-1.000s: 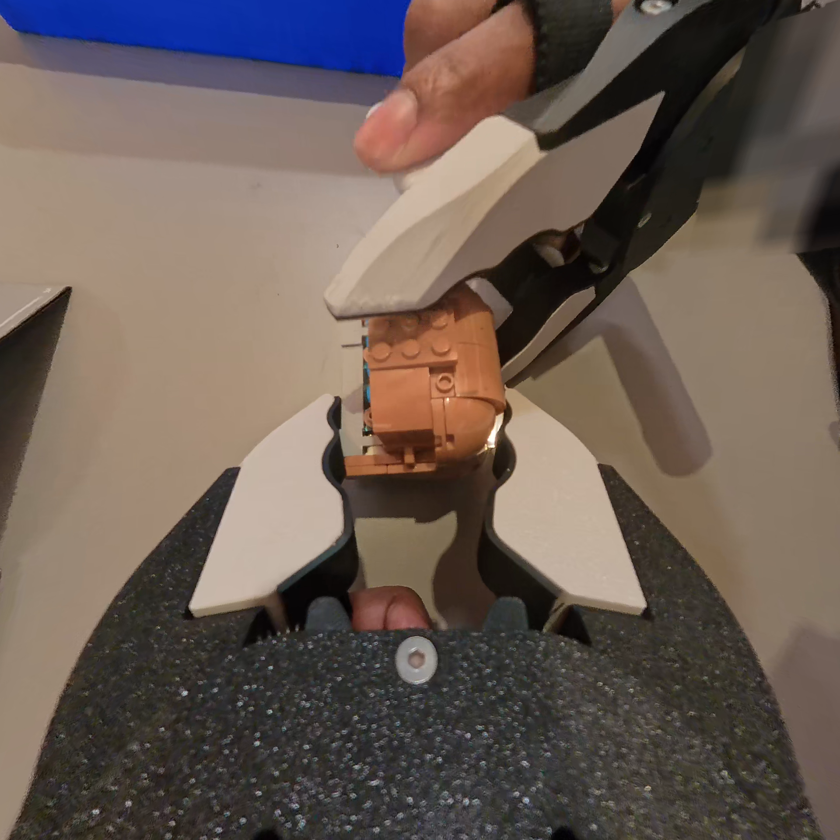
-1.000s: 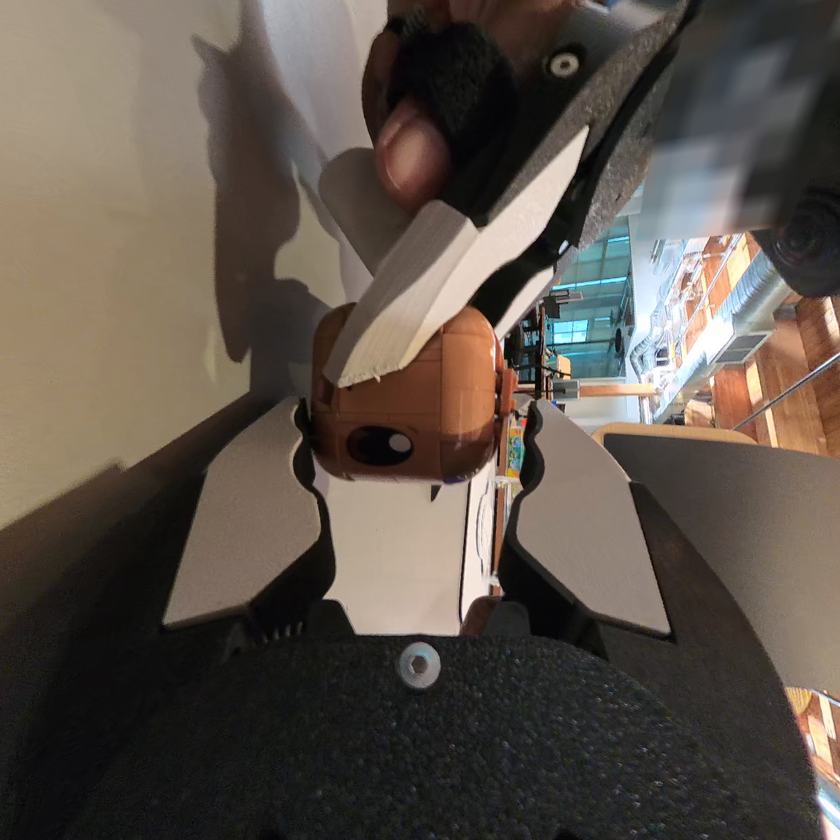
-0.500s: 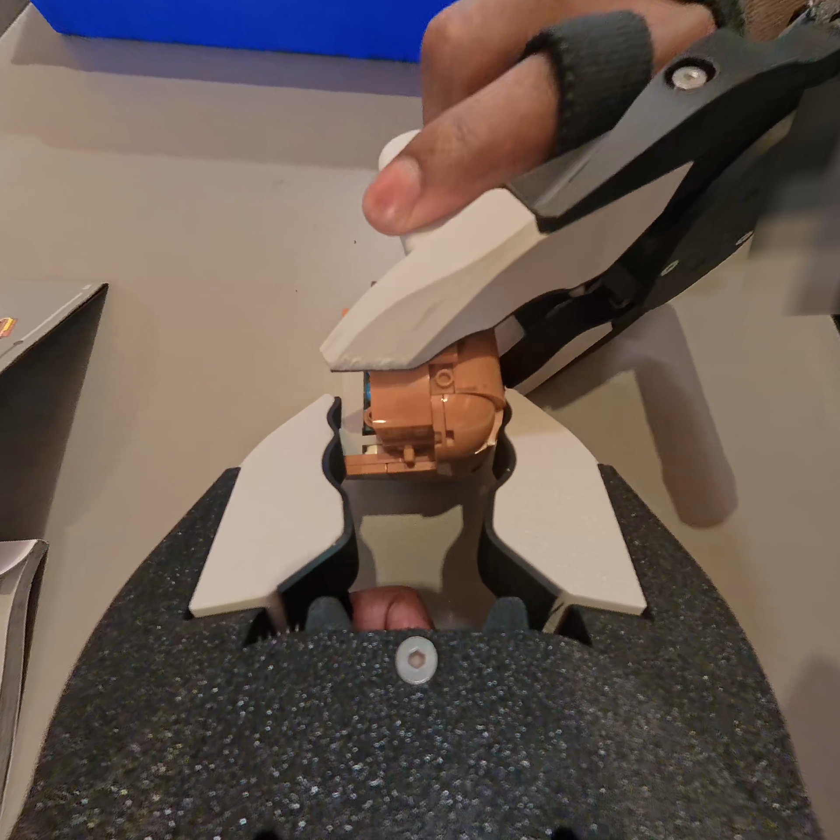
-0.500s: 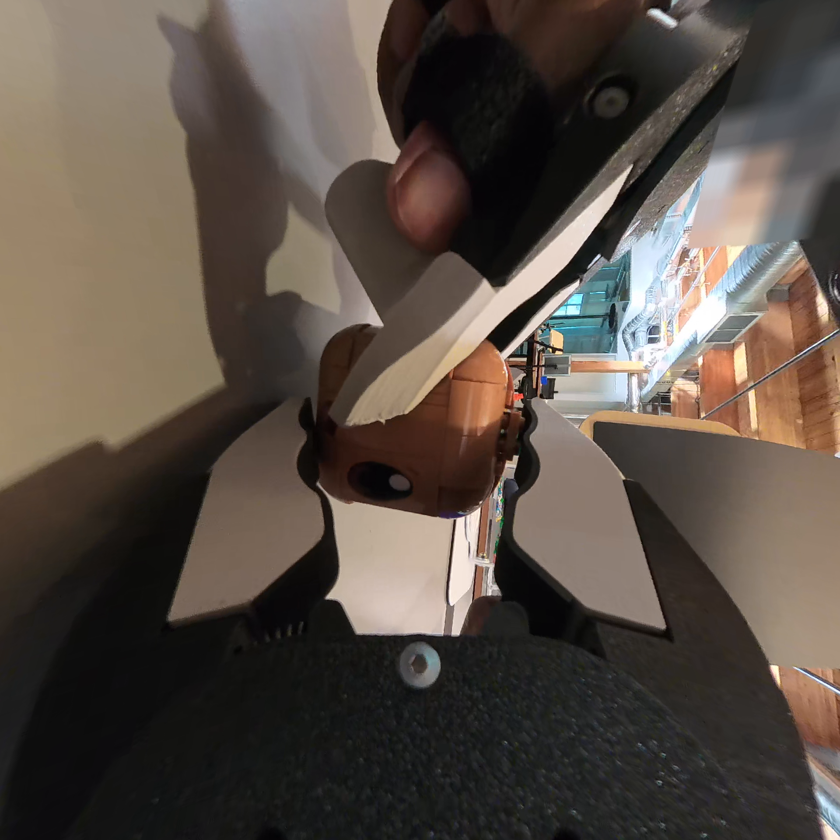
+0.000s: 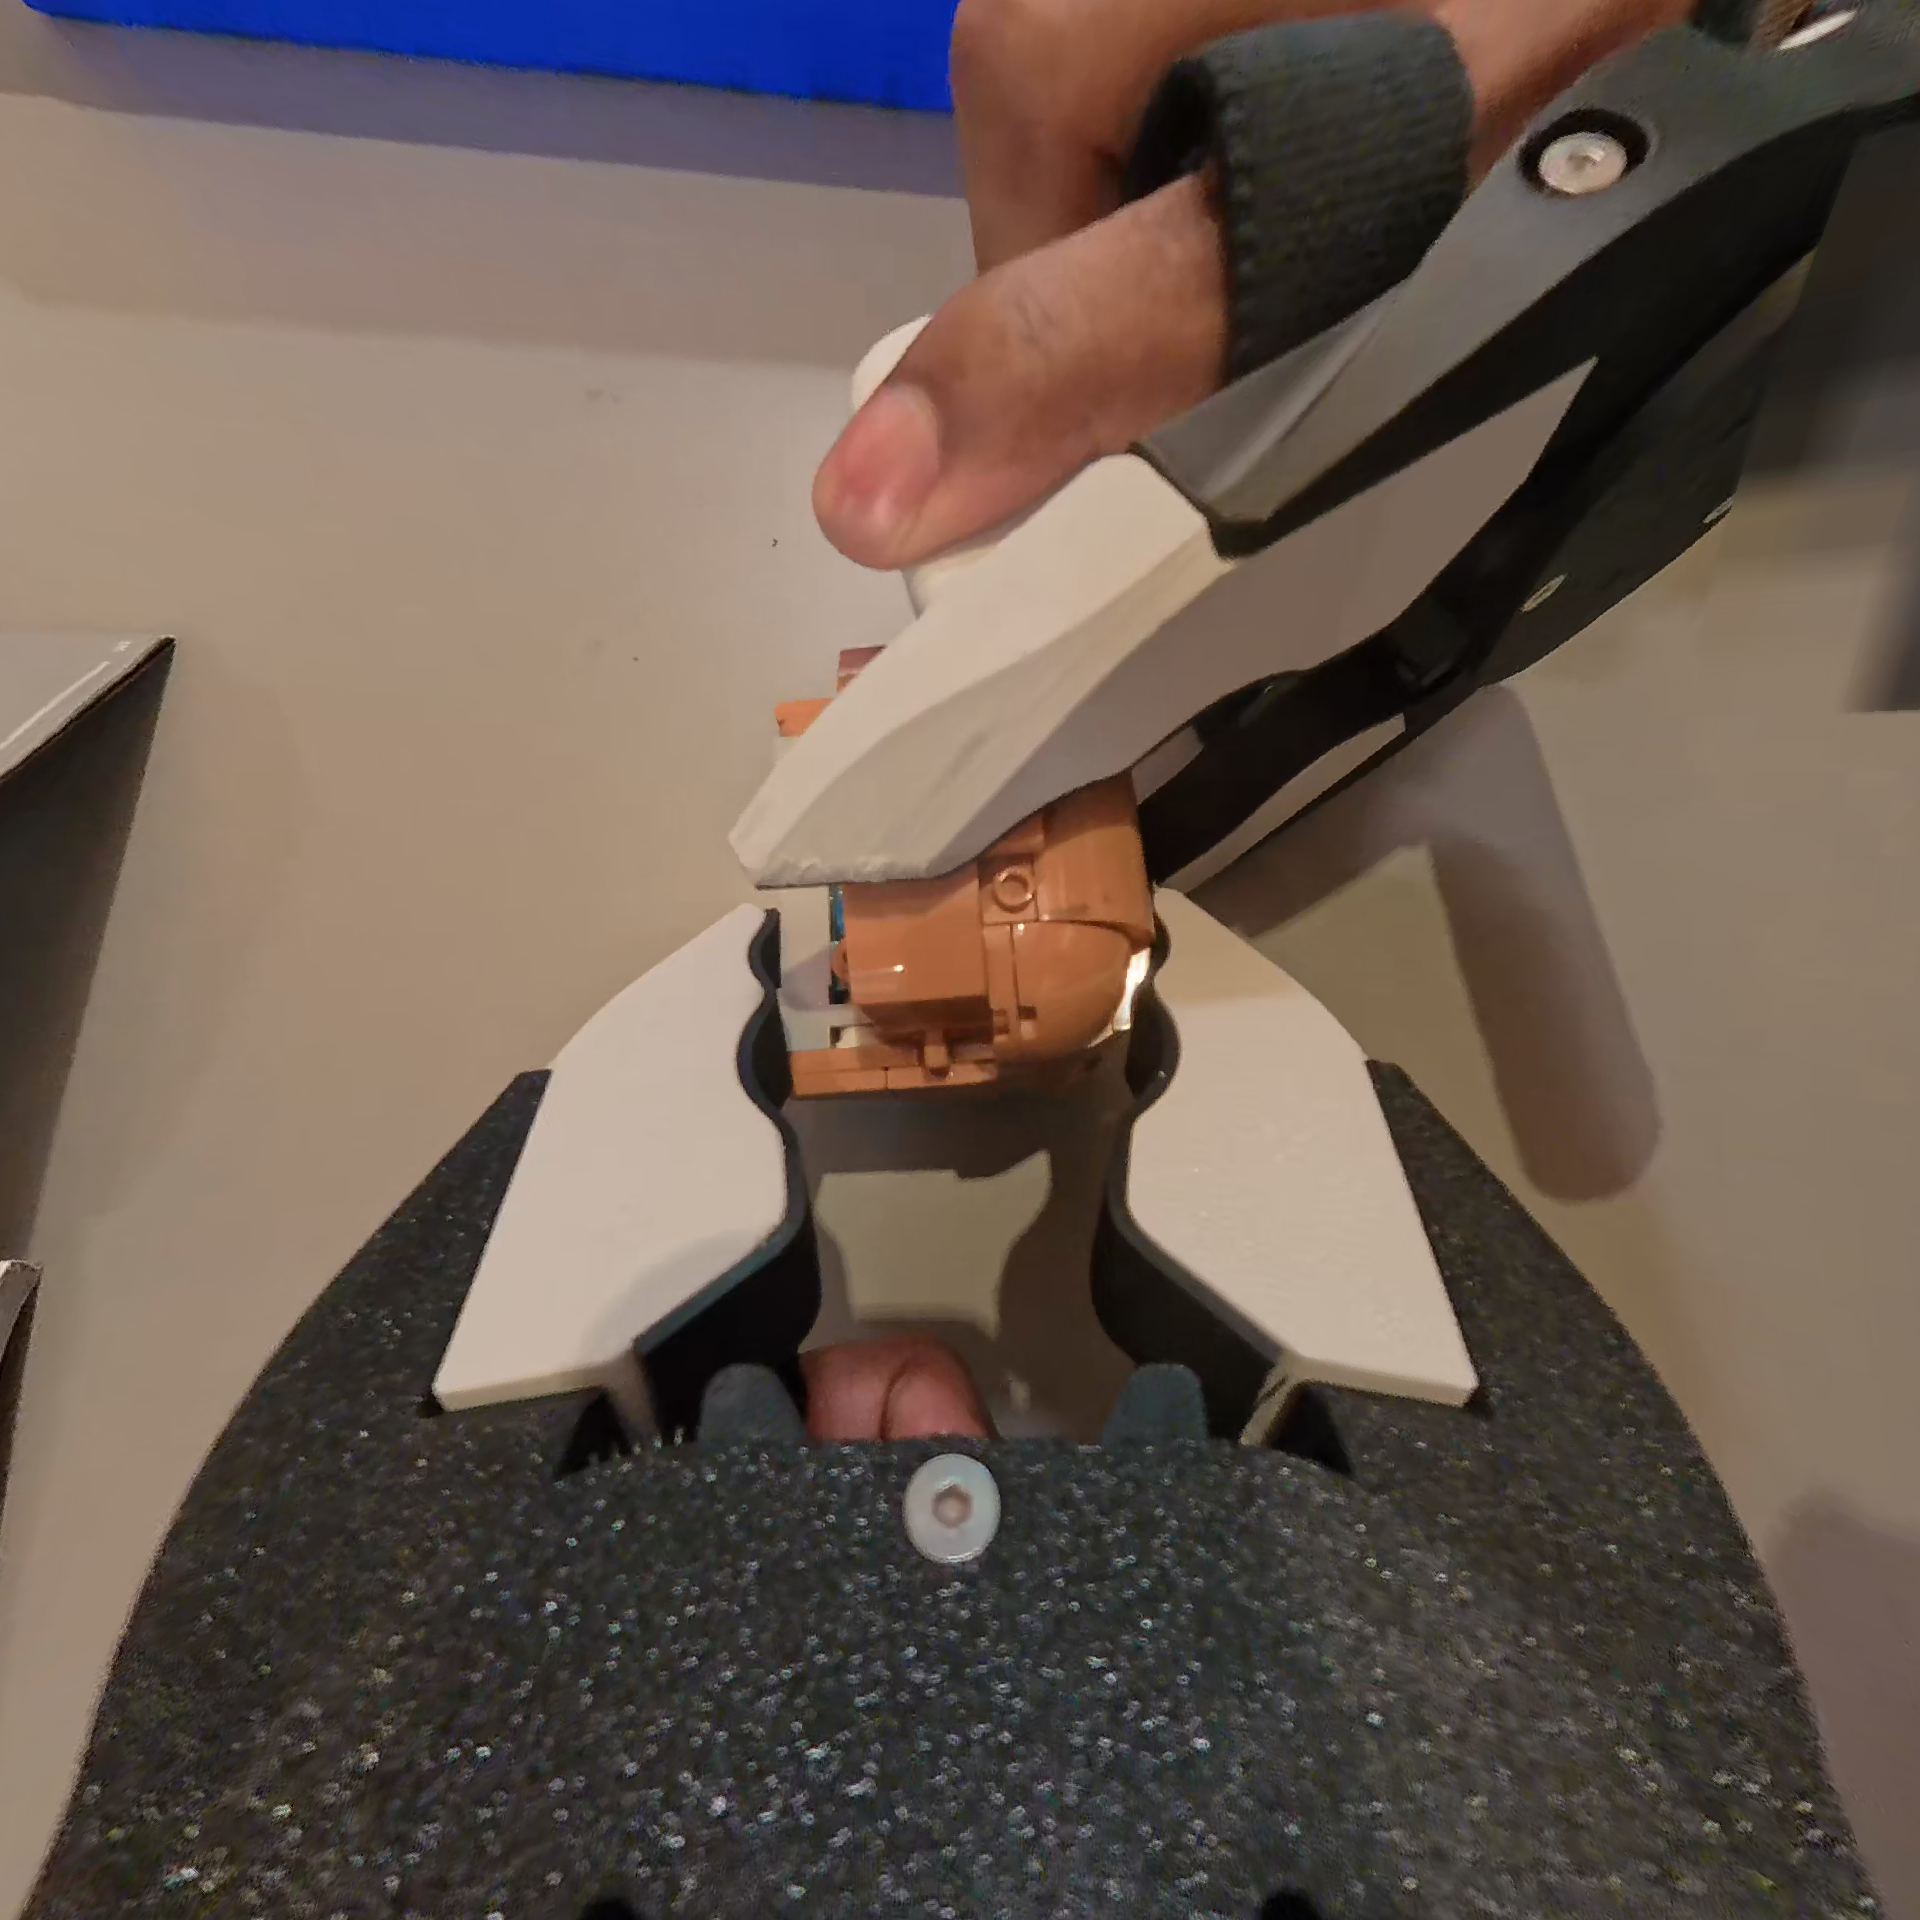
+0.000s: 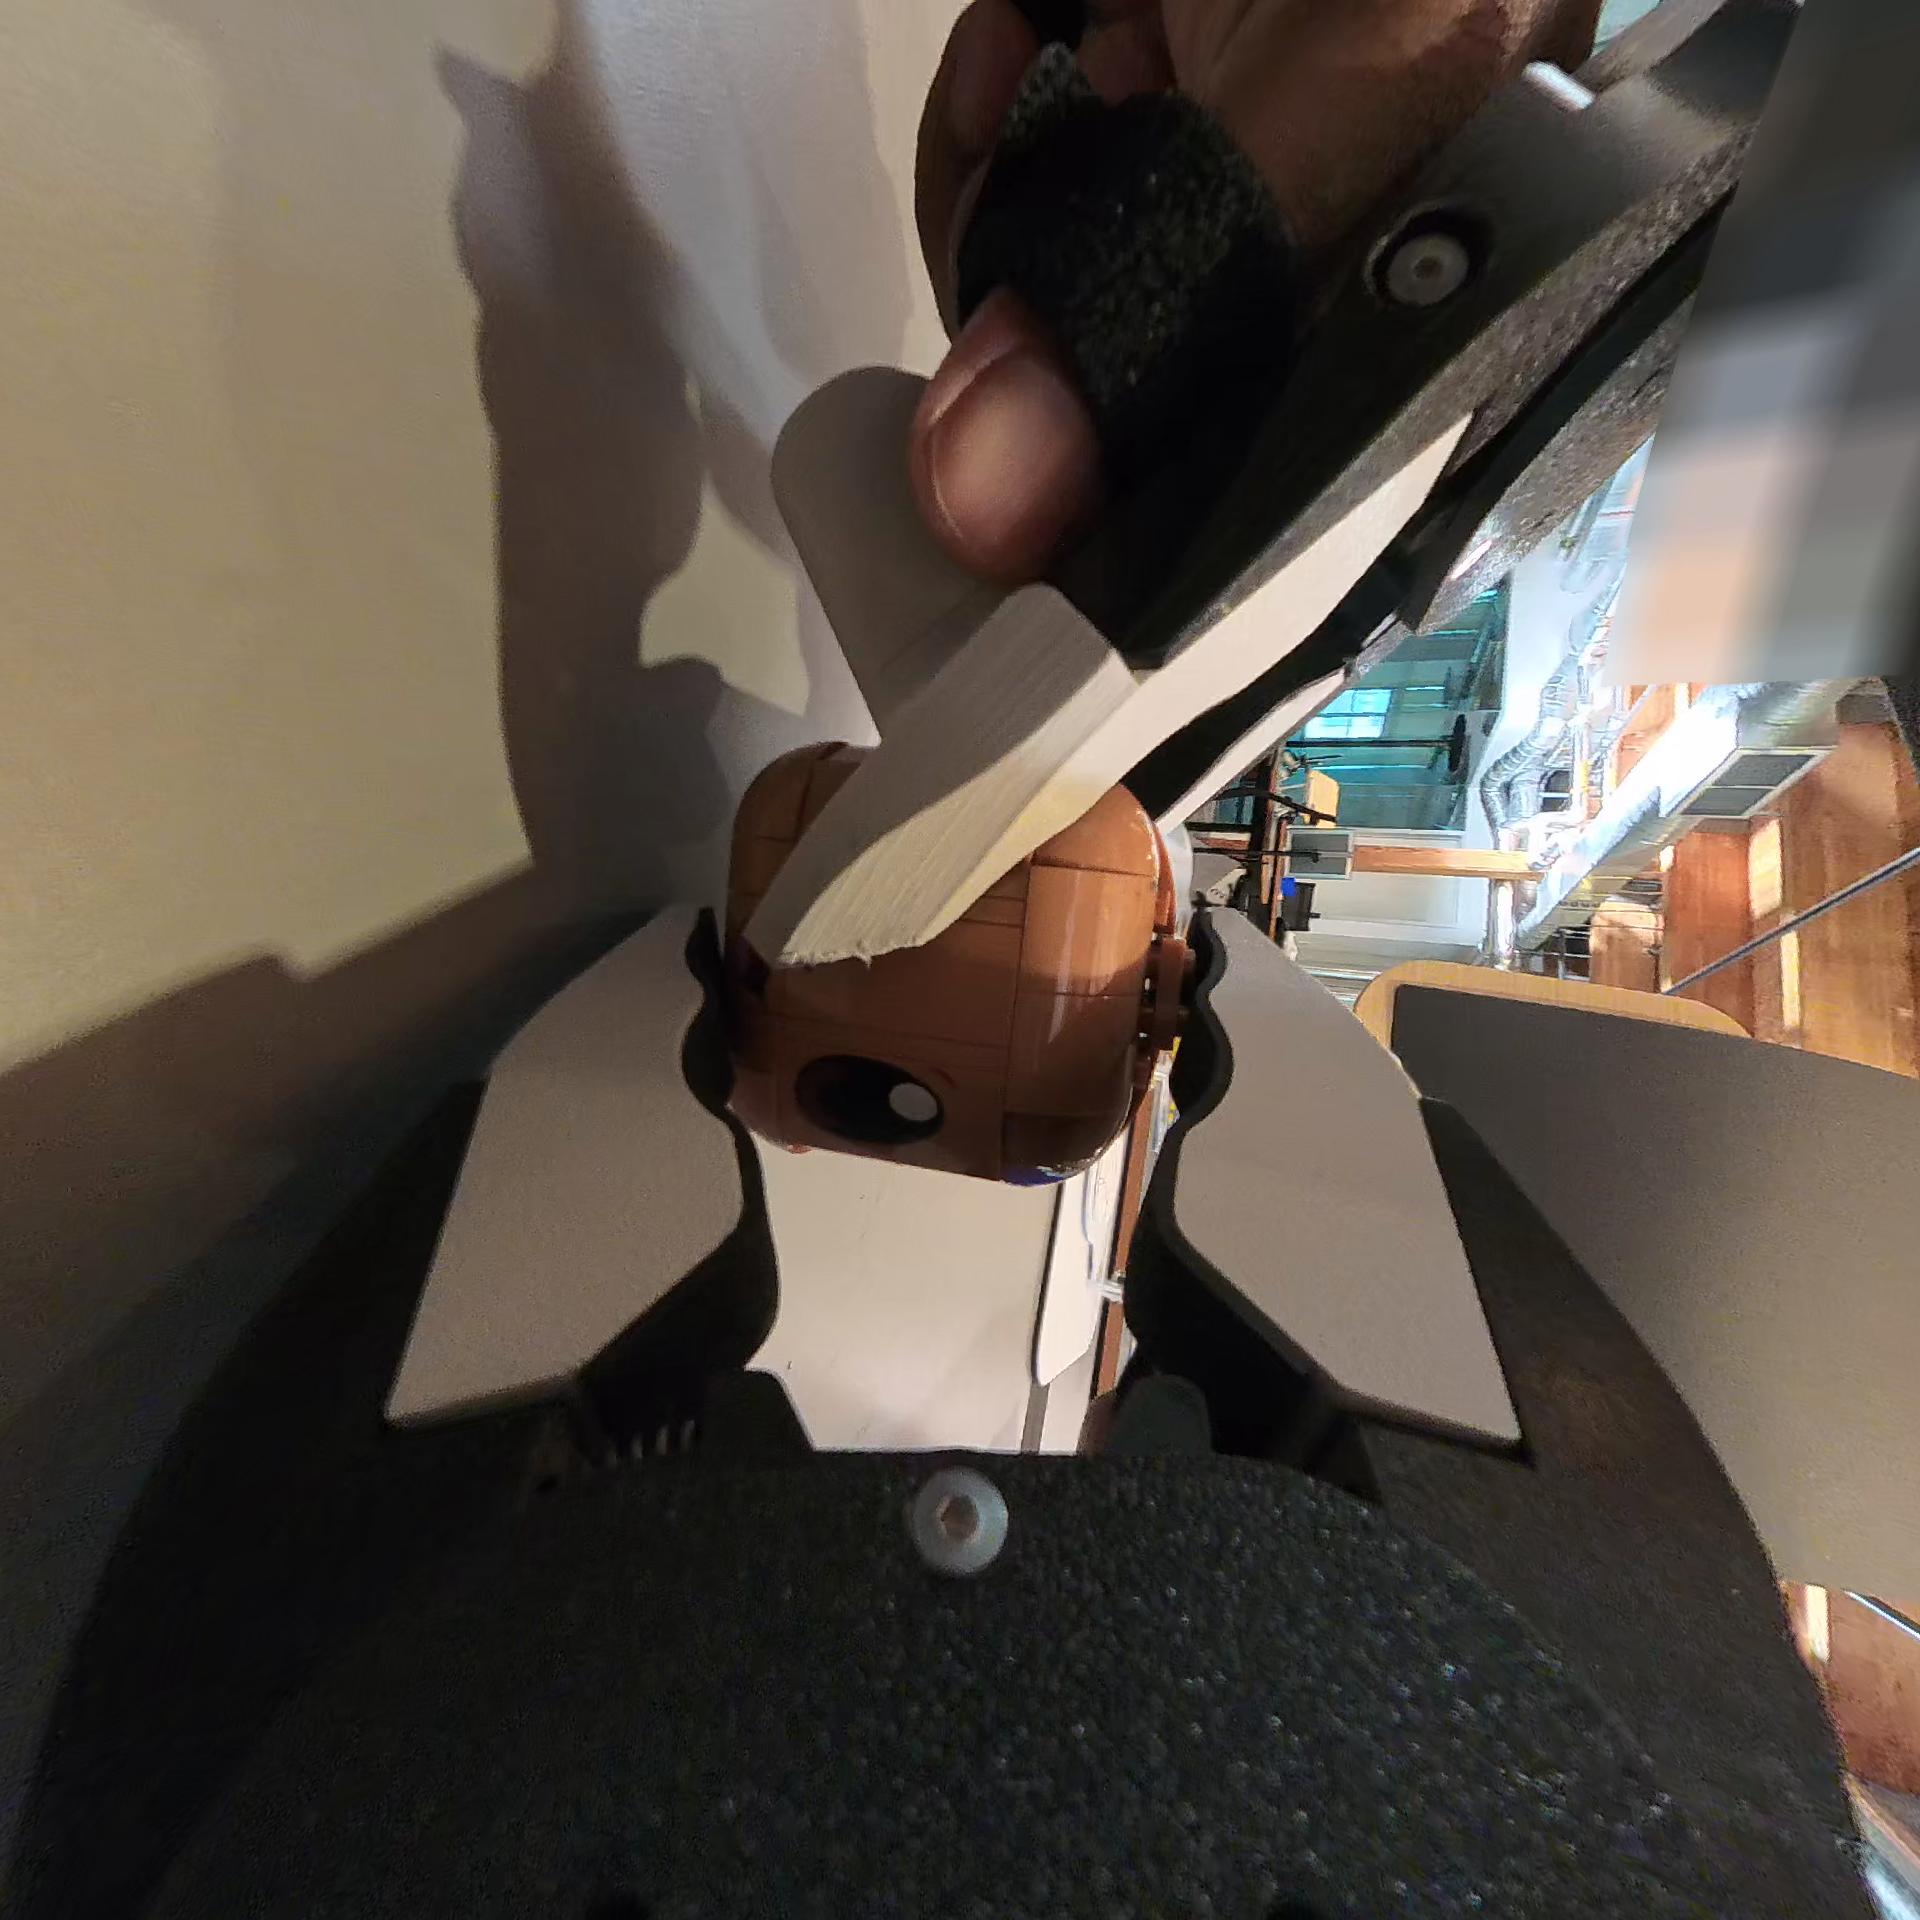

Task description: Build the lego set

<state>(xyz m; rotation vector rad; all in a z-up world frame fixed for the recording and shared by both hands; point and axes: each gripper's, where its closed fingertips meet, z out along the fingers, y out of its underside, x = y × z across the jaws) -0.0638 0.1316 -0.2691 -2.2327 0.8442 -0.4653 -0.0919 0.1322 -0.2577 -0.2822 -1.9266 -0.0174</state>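
Note:
A brown lego head model with studs on its side is held above the beige table. My left gripper is shut on its lower part. The right gripper reaches in from the upper right, and its upper finger lies across the model's top. In the right wrist view the model shows a black eye. My right gripper is shut on its two sides. The left gripper's finger crosses over it there, with a person's thumb above.
A blue box lies along the table's far edge. A dark box stands at the left edge. In the right wrist view, a grey panel is at the right and a white sheet lies below the model. Both grippers' tips are close together, under 4 cm apart.
The right gripper's finger has slid further over the model's top and now hides the studs there. Both grippers keep their hold, and the model has tilted slightly.

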